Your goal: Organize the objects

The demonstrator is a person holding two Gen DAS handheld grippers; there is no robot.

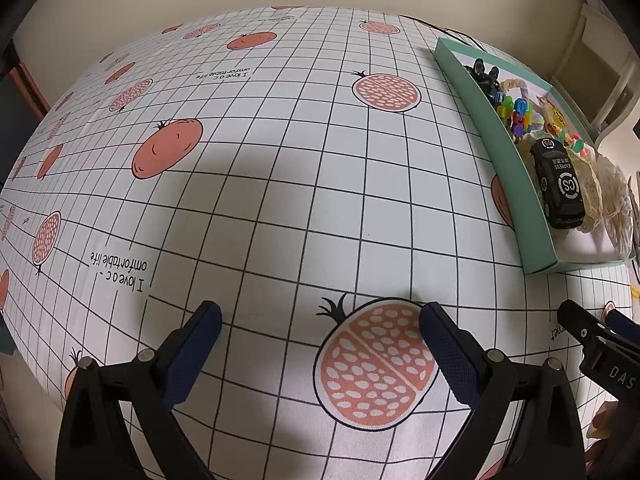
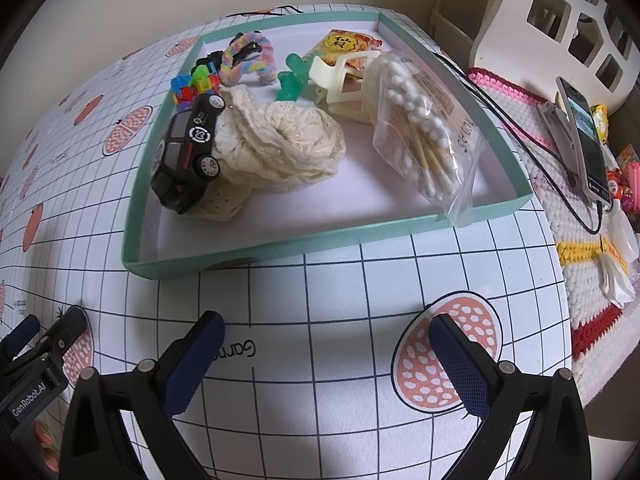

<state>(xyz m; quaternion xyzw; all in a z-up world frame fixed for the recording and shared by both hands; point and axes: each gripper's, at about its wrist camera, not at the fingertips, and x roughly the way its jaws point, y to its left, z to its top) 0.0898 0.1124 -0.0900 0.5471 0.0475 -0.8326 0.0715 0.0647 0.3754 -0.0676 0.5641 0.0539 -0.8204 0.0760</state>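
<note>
My right gripper [image 2: 326,354] hangs over the checked tablecloth [image 2: 320,360] with its two blue-padded fingers spread wide and nothing between them. Straight ahead of its fingertips, a little way off, sits the teal tray [image 2: 280,240], its near wall facing me. Inside, ahead and to the left of the fingers, a black toy car [image 2: 186,152] leans tilted on a heap of cream lace cloth [image 2: 280,148]. Ahead and to the right lies a clear bag of cotton swabs [image 2: 424,128], one corner hanging over the tray's near wall. Farther back I see a cream hair claw [image 2: 344,80], a green plastic piece [image 2: 290,80], a yellow snack packet [image 2: 344,44], a pastel twisted loop [image 2: 248,60] and some bright building blocks [image 2: 192,88].

My left gripper [image 1: 320,344] is likewise spread open and empty, over a pomegranate print on the cloth. From it the tray [image 1: 532,208] lies well ahead and off to the right, apart from both fingers. Beyond the right gripper's right side, a phone [image 2: 586,140] rests on a crocheted mat [image 2: 560,200].
</note>
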